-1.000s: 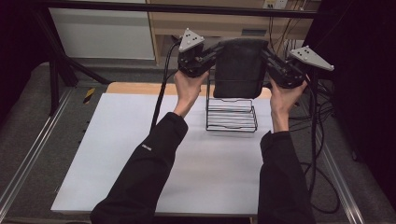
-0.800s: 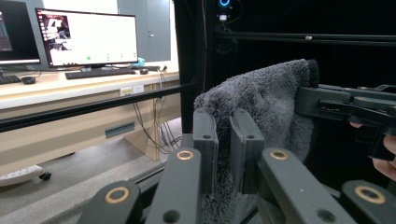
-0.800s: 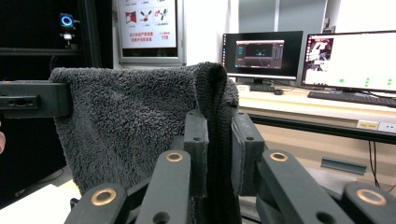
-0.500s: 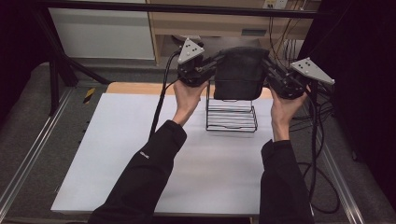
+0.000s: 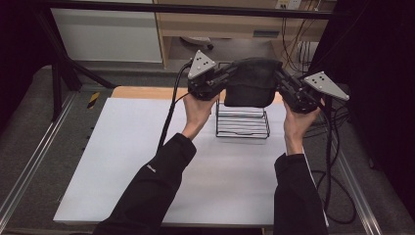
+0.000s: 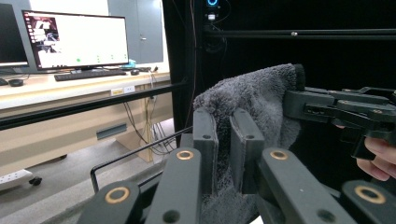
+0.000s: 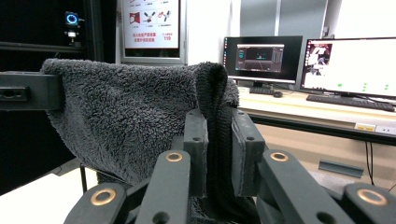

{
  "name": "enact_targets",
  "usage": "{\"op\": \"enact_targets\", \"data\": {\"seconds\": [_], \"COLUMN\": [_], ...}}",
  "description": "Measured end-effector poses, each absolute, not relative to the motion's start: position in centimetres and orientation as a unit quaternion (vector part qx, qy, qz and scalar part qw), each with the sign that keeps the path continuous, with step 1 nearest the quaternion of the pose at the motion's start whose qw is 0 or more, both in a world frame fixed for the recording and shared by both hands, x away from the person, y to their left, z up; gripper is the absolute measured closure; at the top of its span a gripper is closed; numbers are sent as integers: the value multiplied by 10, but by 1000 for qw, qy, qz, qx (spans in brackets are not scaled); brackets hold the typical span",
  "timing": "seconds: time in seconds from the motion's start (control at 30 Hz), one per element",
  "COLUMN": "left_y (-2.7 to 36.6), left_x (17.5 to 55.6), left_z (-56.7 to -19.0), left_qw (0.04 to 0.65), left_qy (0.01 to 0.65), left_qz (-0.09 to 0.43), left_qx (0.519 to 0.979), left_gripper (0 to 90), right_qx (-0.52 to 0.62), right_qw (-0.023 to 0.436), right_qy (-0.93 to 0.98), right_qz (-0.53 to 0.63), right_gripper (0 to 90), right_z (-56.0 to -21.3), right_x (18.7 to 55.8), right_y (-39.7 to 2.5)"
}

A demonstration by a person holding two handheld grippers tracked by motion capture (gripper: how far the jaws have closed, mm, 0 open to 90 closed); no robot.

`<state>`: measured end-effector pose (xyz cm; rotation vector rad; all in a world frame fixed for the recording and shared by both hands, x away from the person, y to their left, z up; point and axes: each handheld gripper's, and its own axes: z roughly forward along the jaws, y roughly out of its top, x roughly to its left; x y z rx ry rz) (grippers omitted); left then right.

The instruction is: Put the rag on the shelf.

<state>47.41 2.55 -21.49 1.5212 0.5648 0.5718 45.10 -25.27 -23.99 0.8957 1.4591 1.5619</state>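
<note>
Over the last second both hands have lifted the dark fleecy towel [image 5: 249, 88] higher above the wire rack [image 5: 242, 121] on the worktop [image 5: 122, 161], left gripper [image 6: 224, 149] and right gripper [image 7: 218, 149] jaws each clamped on a top corner, so draping over the rack looks next.

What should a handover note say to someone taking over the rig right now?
Left tool: shut on one top corner of the dark grey towel.
Right tool: shut on the opposite top corner.
Towel hangs stretched between them, held in the air above the black wire rack at the far side of the white table.
Done: towel lifted and spread.
Left: probably lower and drape it over the rack, then release.
</note>
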Motion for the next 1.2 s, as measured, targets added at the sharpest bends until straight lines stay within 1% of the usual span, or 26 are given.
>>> {"op": "enact_targets", "data": {"seconds": [0.23, 0.37, 0.97, 1.2], "left_y": [26, 27, 25, 27], "left_x": [480, 478, 466, 460], "left_z": [-200, -199, -228, -242], "left_qw": [650, 648, 637, 631], "left_qy": [254, 252, 238, 249], "left_qz": [255, 254, 247, 226], "left_qx": [670, 672, 690, 699], "left_gripper": [818, 818, 815, 806], "right_qx": [356, 353, 344, 351], "right_qw": [405, 409, 398, 382], "right_qy": [576, 578, 607, 620], "right_qz": [614, 612, 596, 588], "right_gripper": [796, 796, 785, 748], "right_z": [-225, -221, -247, -253], "right_x": [456, 457, 447, 440], "right_y": [-250, -249, -257, -258]}}
